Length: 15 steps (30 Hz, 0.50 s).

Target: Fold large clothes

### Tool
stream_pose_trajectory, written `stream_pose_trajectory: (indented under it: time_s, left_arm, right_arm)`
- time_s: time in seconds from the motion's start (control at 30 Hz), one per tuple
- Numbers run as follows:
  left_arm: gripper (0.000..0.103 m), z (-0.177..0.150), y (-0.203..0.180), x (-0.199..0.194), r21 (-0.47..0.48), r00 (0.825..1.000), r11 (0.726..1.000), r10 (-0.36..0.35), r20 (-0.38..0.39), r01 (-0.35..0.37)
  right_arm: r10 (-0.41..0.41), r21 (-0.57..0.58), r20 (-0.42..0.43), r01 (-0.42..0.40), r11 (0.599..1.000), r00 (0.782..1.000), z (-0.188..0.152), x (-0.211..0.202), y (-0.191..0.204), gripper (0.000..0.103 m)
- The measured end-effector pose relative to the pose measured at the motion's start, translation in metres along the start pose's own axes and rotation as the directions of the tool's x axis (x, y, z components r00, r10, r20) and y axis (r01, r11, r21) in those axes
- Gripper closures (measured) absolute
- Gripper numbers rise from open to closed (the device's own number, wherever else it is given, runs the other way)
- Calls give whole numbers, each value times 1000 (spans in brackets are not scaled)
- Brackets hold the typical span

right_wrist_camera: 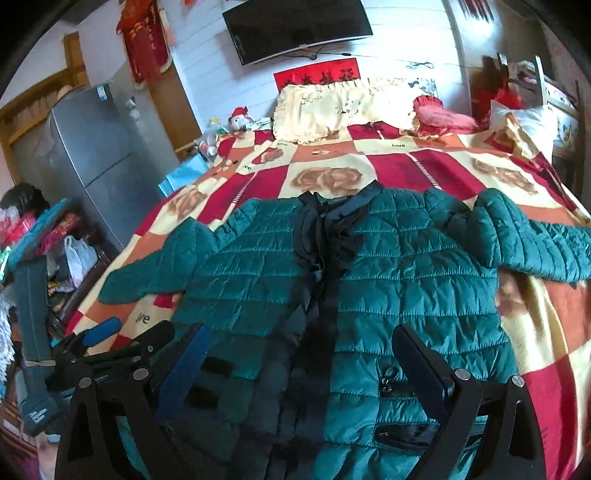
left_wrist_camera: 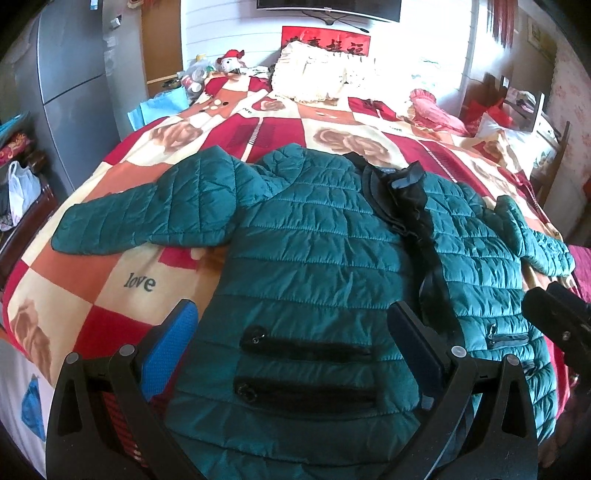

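A teal quilted jacket (left_wrist_camera: 317,258) lies flat on the bed, front up, collar away from me, both sleeves spread out. It has a black collar and black front placket (right_wrist_camera: 325,266) and black zip pockets. My left gripper (left_wrist_camera: 295,332) is open and hovers above the jacket's left lower part, over two pockets. My right gripper (right_wrist_camera: 303,354) is open and hovers above the hem near the placket. The right gripper also shows at the right edge of the left wrist view (left_wrist_camera: 554,317). The left gripper shows at the lower left of the right wrist view (right_wrist_camera: 110,343).
The bed has a red, orange and cream patchwork blanket (left_wrist_camera: 122,273). Pillows (right_wrist_camera: 332,107) lie at the head. A grey fridge (right_wrist_camera: 96,155) and cluttered bags (right_wrist_camera: 74,258) stand to the left. A TV (right_wrist_camera: 295,26) hangs on the wall.
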State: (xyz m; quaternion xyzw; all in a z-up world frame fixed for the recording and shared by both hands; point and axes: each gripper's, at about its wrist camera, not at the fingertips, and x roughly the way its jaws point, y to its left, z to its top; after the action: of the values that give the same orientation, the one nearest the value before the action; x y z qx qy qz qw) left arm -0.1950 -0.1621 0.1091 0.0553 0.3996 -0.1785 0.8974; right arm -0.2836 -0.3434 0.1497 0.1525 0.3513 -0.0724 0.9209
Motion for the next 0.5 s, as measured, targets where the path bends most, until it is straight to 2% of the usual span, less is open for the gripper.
stream_pose_trajectory:
  time_s: [0.1,0.23,0.5]
  left_arm:
    - [0,1,-1,2,4,1000,1000,-4,-9,4]
    - [0,0,-4,3,6,1000,1000,-14,-17,15]
    - [0,-1,-10,7,19,1000,1000,-13,-20,13]
  right_arm:
    - [-45,-26,19,46,999,999,1,2,4,5]
    - [-74,5,22,74,997,997,6,3,-1,5]
    - [-72,86,4,71,994,997,21,8,-11,5]
